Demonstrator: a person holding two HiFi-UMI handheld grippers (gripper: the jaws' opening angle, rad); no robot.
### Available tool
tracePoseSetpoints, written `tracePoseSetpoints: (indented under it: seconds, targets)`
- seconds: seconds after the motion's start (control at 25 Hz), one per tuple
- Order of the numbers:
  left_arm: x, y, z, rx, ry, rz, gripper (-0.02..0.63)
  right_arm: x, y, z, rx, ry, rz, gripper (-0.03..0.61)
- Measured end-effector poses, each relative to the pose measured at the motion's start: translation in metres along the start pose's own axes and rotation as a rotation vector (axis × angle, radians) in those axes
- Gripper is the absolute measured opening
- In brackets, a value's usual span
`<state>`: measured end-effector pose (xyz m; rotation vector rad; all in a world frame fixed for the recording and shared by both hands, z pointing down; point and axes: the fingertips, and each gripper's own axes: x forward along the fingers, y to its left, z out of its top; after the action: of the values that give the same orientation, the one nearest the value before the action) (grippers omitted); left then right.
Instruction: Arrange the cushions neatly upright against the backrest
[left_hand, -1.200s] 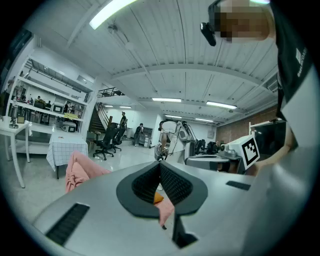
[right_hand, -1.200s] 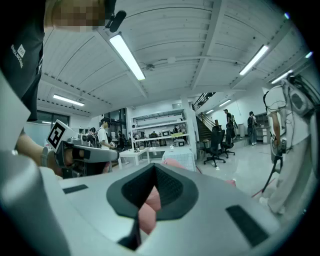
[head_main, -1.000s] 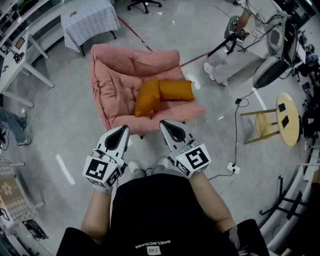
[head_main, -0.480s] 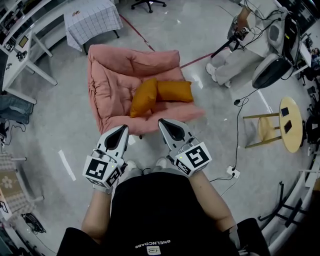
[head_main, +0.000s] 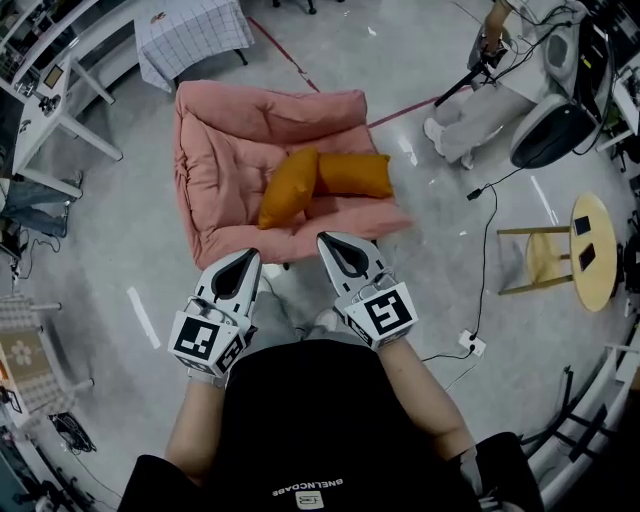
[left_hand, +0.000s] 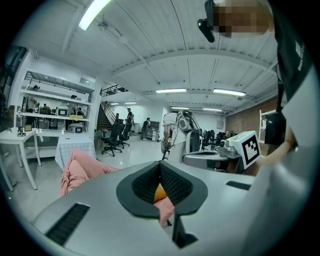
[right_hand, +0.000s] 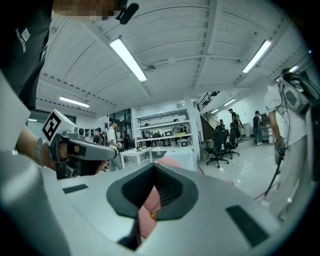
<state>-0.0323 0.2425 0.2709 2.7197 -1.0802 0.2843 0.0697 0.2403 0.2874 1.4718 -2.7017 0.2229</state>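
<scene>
Two orange cushions lie on the seat of a pink padded chair (head_main: 215, 165). The left cushion (head_main: 288, 188) leans tilted; the right cushion (head_main: 355, 175) lies flat beside it, and the two touch. My left gripper (head_main: 244, 259) and right gripper (head_main: 333, 242) hover side by side just short of the chair's front edge, both shut and empty. In the left gripper view the shut gripper (left_hand: 160, 166) shows a sliver of orange cushion (left_hand: 159, 192) below its pads and the pink chair (left_hand: 80, 169) at the left. In the right gripper view the shut gripper (right_hand: 152, 168) frames pink padding (right_hand: 149, 205).
Behind the chair stands a table with a checked cloth (head_main: 195, 35), and a white desk (head_main: 55, 100) is at the left. A wooden stool (head_main: 585, 250) and floor cables (head_main: 480, 250) are at the right. A seated person (head_main: 480, 95) is at the upper right.
Both shut grippers have come a little nearer the chair's front edge as the person stepped forward. The cushions have not moved.
</scene>
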Motion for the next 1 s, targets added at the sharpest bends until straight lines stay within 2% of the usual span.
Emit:
tracePoseSetpoints:
  seconds: [0.16,0.28,0.8,1.0]
  targets:
    - [0.015,0.008,0.0,0.004,0.004,-0.022,0.012,0.011,-0.01,-0.001,0.035,0.009,-0.002,0.009]
    - [0.024,0.025,0.004,-0.035,-0.013,-0.045,0.012,0.028,-0.013,-0.001,0.018,0.023,-0.006,0.009]
    - [0.062,0.154,0.017,-0.13,-0.008,-0.118,0.012,0.136,-0.043,0.018,0.025,0.103,-0.121,0.009]
    - [0.072,0.191,0.012,-0.123,0.034,-0.182,0.014,0.172,-0.044,0.025,0.007,0.119,-0.172,0.009]
